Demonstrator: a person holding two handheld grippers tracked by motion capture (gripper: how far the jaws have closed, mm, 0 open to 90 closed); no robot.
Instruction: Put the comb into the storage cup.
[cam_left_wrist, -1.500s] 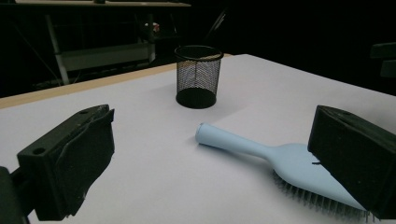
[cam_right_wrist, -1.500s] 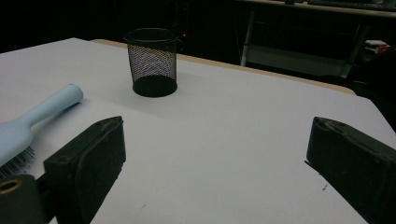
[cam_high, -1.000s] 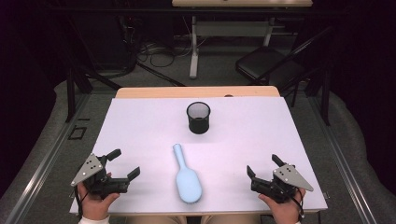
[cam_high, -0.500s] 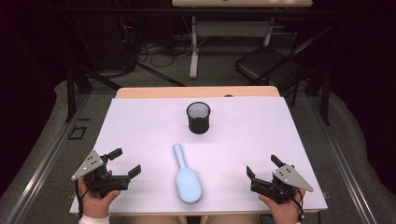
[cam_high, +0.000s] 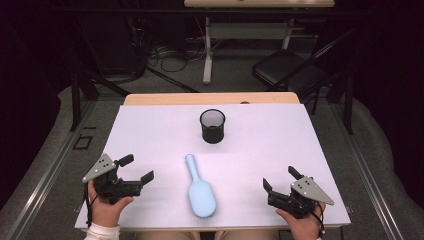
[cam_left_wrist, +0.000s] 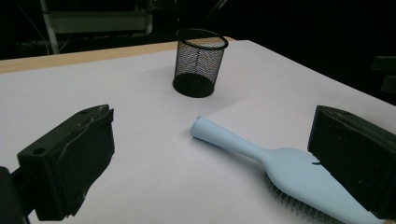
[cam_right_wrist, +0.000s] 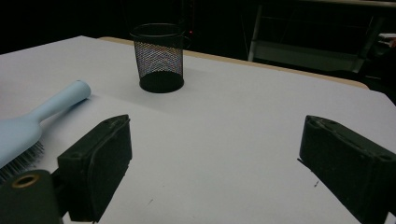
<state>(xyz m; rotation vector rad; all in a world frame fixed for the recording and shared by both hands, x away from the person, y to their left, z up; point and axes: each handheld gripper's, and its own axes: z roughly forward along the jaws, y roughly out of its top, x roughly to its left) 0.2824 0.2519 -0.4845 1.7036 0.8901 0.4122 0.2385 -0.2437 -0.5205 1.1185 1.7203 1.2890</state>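
A white sheet (cam_high: 300, 145) covers most of the table (cam_high: 210, 98), leaving a strip of bare wood along the far edge. Beyond it the room is dark. A white desk (cam_high: 260, 2) stands at the back, its leg (cam_high: 207, 55) coming down to the grey floor (cam_high: 50, 165). Cables (cam_high: 165, 52) lie in loops just left of that leg. A black folding chair (cam_high: 285, 70) stands to the right of it, near the table's far right corner. Black posts (cam_high: 75, 85) rise on both sides. On the floor left of the table is a small square outline (cam_high: 81, 143), perhaps tape.
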